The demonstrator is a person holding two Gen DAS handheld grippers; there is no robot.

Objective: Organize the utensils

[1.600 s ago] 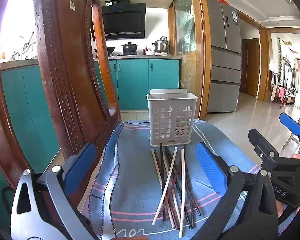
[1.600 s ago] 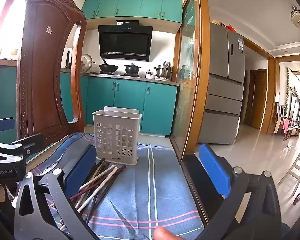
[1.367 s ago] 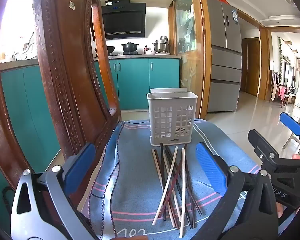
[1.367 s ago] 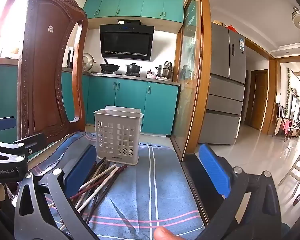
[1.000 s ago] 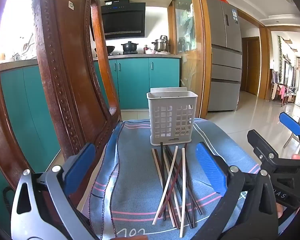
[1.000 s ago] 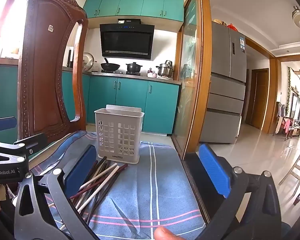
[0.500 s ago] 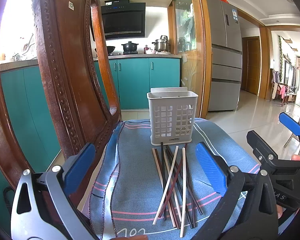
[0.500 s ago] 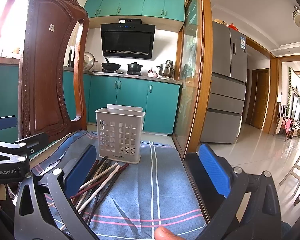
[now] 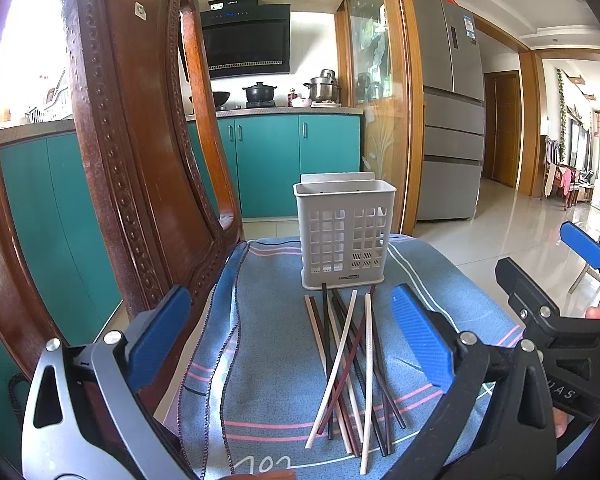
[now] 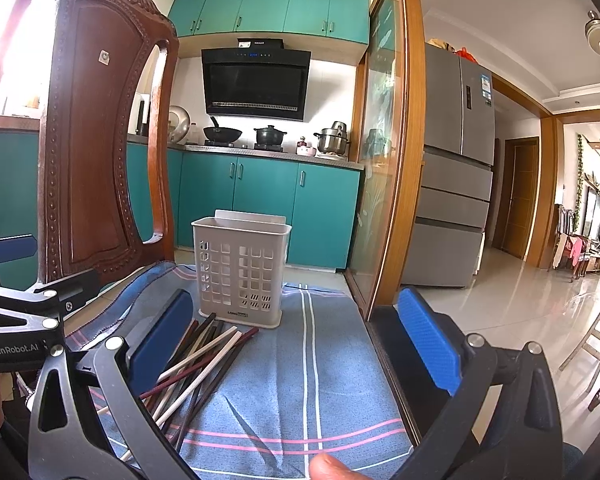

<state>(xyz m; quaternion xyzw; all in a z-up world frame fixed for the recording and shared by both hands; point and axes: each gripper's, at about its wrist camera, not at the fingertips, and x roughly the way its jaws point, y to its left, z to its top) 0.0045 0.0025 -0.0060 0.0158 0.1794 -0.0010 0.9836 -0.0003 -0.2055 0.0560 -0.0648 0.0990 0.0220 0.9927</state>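
**Left wrist view: pre-grasp, chopsticks loose before empty holder**

Left wrist view, left to right: chair back (image 9: 112, 160) at left; blue cloth (image 9: 268, 320) over the seat; left gripper (image 9: 290, 332) with jaws spread wide, nothing between them. Chopsticks (image 9: 350, 356) lie in a loose crossed pile on the cloth, far tips just short of the holder (image 9: 345, 234), which stands upright and looks empty. Right gripper (image 9: 580, 280) sits at the right edge.

Right wrist view: chopsticks (image 10: 198, 364) lie left of centre; right gripper (image 10: 294, 338) is released, jaws wide, holding nothing.

Judgement: first pick not yet made. Next move calls for lowering one gripper over a single stick, closing across its shaft, then tipping it upright into the holder.
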